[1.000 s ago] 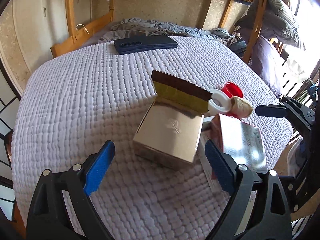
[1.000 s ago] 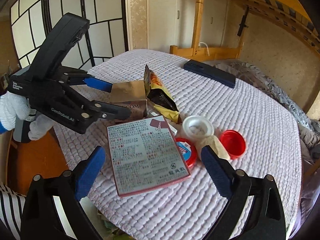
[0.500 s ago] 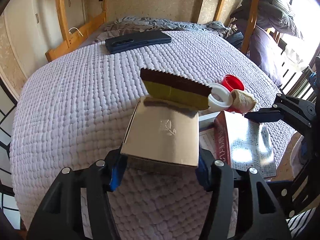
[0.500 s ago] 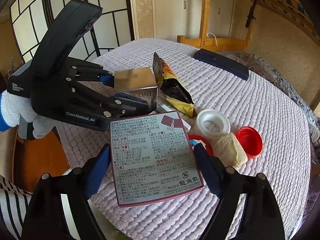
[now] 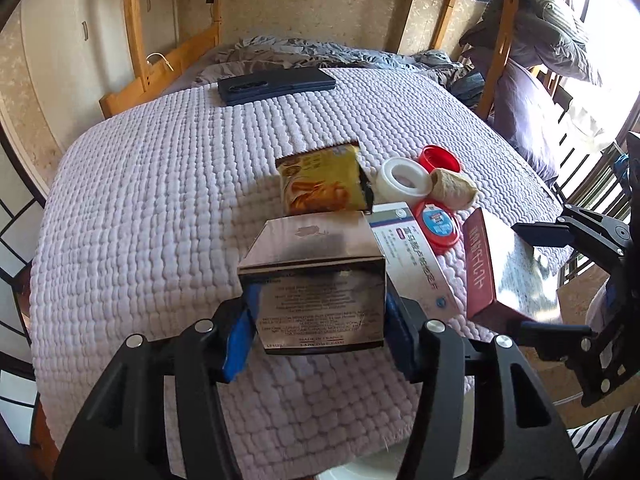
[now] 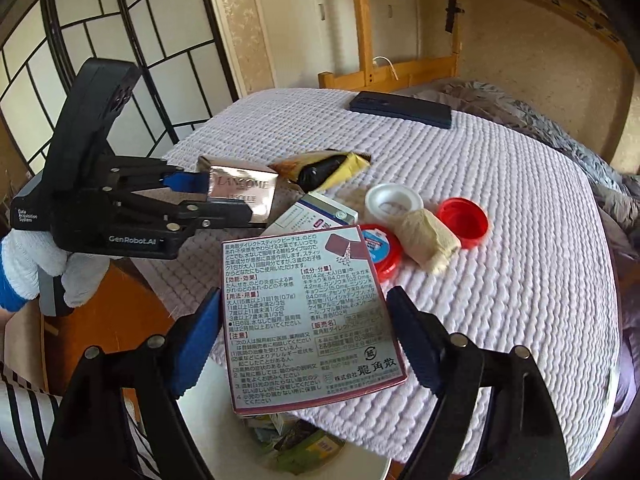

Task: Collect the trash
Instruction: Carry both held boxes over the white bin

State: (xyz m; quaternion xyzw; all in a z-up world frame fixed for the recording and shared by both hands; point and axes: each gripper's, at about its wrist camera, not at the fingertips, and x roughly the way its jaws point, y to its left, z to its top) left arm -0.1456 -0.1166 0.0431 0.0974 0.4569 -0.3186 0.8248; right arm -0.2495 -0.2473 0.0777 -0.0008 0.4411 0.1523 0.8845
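Left gripper (image 5: 318,316) is closing on the gold box (image 5: 316,280); right gripper (image 6: 304,340) clamps the red box (image 6: 308,320), bin (image 6: 280,452) at 6 o'clock for dropping.

My bedroom: a white quilted bedspread (image 5: 160,208), a wooden bunk frame (image 5: 134,28), beige patterned walls (image 5: 312,4), a paper folding screen (image 6: 120,40), and a sunlit window (image 5: 612,32).
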